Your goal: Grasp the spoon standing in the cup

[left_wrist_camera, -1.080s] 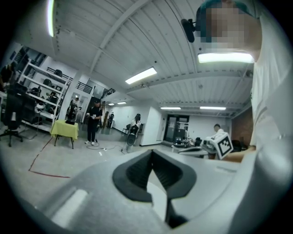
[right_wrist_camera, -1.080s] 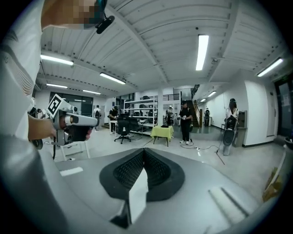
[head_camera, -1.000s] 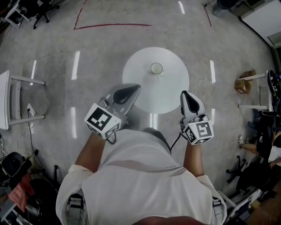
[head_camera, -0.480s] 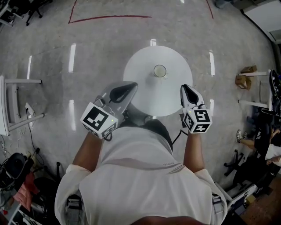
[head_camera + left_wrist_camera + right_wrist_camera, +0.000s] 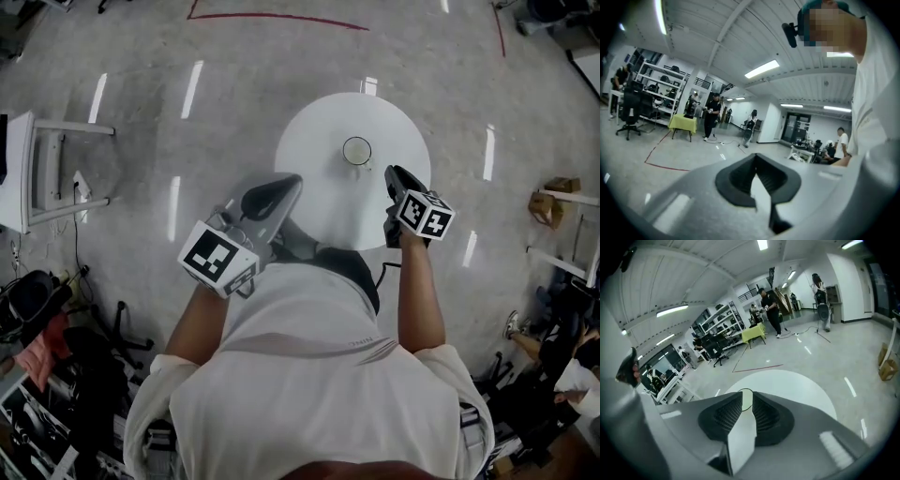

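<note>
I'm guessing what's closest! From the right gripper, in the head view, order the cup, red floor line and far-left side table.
1. cup, just ahead-left on the round table.
2. red floor line, beyond that table.
3. side table, far left edge.
</note>
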A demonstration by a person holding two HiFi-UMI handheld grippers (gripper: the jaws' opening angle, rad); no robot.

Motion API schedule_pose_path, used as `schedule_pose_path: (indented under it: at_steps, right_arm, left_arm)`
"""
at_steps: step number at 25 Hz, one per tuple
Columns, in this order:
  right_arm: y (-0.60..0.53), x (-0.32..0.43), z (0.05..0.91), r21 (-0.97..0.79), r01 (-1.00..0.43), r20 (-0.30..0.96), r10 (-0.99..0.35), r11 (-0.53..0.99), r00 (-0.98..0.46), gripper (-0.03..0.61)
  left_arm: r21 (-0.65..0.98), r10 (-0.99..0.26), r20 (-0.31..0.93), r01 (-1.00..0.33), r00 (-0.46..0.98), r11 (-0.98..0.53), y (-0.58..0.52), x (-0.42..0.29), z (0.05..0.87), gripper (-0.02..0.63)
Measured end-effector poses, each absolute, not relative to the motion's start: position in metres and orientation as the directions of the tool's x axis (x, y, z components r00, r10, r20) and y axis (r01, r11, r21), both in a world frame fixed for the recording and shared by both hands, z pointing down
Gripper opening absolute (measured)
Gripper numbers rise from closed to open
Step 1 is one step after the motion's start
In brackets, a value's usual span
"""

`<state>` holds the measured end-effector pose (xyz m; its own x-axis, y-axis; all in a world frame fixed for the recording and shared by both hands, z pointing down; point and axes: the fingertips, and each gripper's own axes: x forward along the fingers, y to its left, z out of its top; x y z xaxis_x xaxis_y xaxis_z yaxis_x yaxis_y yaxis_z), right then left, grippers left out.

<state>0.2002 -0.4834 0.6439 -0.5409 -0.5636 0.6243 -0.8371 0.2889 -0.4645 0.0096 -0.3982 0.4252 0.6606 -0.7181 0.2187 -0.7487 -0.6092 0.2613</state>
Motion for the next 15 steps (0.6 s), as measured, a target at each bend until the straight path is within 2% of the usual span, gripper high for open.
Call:
schedule_pose_path:
  at_steps: [7,12,15]
  right_arm:
    - [-0.498,0.174,0.700,-0.481,-0.826,0.700,-0.438,0.296,-0.564,0.110]
    - [-0.501,0.159,0.721,-0.509,-0.812,0.709,-0.396,0.285,-0.583,0.108]
    - [-0.500,0.149,0.727,-0.513,-0.808,0.716,-0.374,0.289,-0.589,0.083]
  left_arm:
    - [0.276,-0.761,0.238,-0.794,0.603,-0.542,-0.390,-0.009,0.435,0.002]
    - [0.282,-0.781,0.225,-0.807,0.582,-0.520,-0.389,-0.021,0.438,0.002]
    - [0.280,-0.782,0.211,-0.803,0.586,-0.526,-0.386,-0.026,0.437,0.002]
